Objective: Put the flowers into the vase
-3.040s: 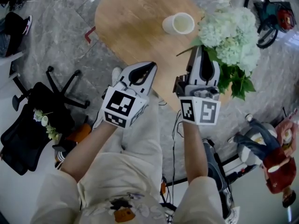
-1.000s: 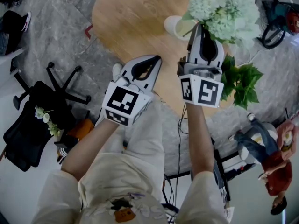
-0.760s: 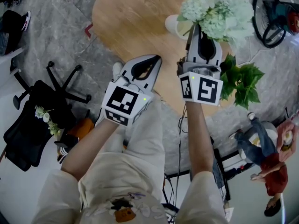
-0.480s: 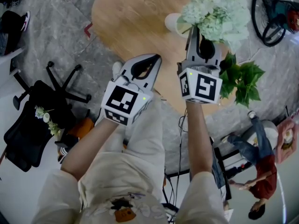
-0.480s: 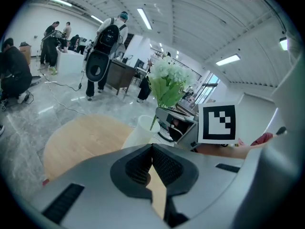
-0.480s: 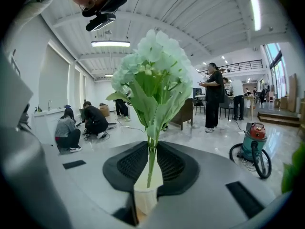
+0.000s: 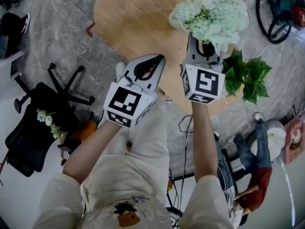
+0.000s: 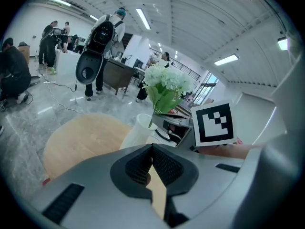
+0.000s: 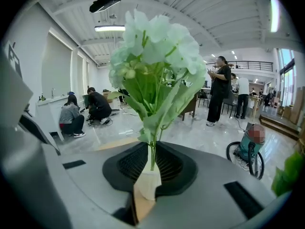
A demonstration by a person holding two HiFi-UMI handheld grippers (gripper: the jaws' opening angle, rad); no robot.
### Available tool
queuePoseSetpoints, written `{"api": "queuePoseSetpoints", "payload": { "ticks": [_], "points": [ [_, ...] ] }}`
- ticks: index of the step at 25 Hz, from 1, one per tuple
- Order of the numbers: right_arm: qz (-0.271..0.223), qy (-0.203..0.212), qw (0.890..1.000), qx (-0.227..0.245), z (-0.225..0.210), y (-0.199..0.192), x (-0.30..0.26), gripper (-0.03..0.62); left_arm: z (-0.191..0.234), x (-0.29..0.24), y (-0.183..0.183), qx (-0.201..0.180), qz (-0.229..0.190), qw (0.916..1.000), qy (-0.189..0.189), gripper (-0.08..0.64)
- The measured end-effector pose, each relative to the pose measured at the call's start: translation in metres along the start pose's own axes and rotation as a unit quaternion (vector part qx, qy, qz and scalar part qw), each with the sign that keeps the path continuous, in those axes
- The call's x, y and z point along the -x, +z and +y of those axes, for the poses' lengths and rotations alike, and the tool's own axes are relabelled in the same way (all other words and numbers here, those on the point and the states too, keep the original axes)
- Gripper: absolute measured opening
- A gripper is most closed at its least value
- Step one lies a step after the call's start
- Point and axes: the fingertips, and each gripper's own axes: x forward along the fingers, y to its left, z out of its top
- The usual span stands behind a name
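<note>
Plainly, the flowers (image 7: 212,15) are pale greenish-white clusters on green stems.

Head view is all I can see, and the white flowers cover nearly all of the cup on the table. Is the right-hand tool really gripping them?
Observer: Yes. The right gripper view shows the thin green stem of the flowers between the jaws of the right gripper, which are opening.
Operator: Where does that stem end?
Observer: In the left gripper view it comes down to the rim of the white vase, which stands upright on the round wooden table.
Operator: And the other tool?
Observer: The left gripper has its jaws together with nothing between them.
</note>
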Motion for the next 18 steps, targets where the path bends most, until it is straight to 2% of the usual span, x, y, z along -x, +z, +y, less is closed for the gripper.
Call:
{"api": "queuePoseSetpoints", "payload": {
  "ticks": [10,13,18],
  "points": [
    [0.028,-0.005,1.0,-0.013,0.006,-0.011,0.006,0.046,0.002,0.011,-0.011,-0.004,0.003,1.0,-0.003,0.009],
    [0.037,-0.012,0.999,-0.02,0.006,-0.015,0.008,0.08,0.003,0.014,-0.011,-0.003,0.001,1.0,-0.002,0.009],
    [0.036,-0.026,0.999,-0.026,0.006,-0.016,0.014,0.086,0.004,0.019,-0.016,-0.008,0.005,0.9999,-0.005,0.009]
  ]
}}
